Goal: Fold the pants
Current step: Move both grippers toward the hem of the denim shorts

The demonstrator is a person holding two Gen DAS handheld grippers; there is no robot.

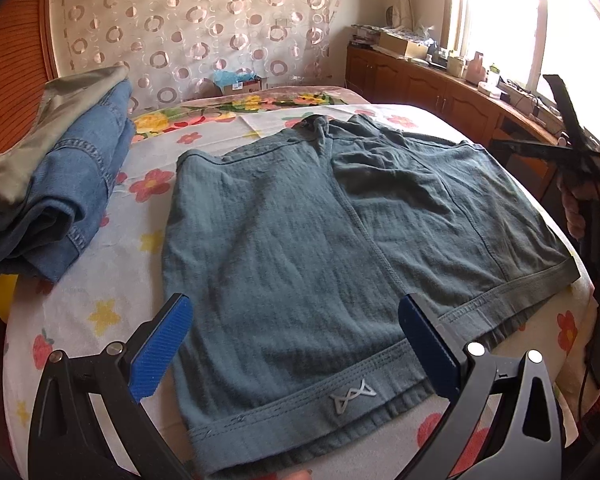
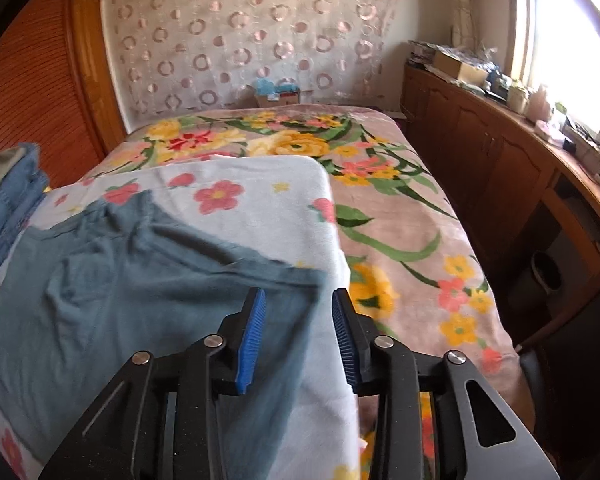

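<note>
Teal-grey short pants (image 1: 308,248) lie spread flat on a white flowered sheet (image 1: 112,308), waistband with a small logo toward me. My left gripper (image 1: 296,344) is open and empty, its blue pads (image 1: 162,344) straddling the waistband just above the cloth. My right gripper (image 2: 298,336) is open and empty, hovering over the right edge of the pants (image 2: 112,280). It also shows in the left wrist view (image 1: 580,156) at the far right, raised above the bed.
A stack of folded jeans and a grey garment (image 1: 56,184) sits at the left of the bed. A flowered blanket (image 2: 400,208) covers the far bed. Wooden cabinets (image 2: 500,168) with clutter line the right under the window. A curtain hangs behind.
</note>
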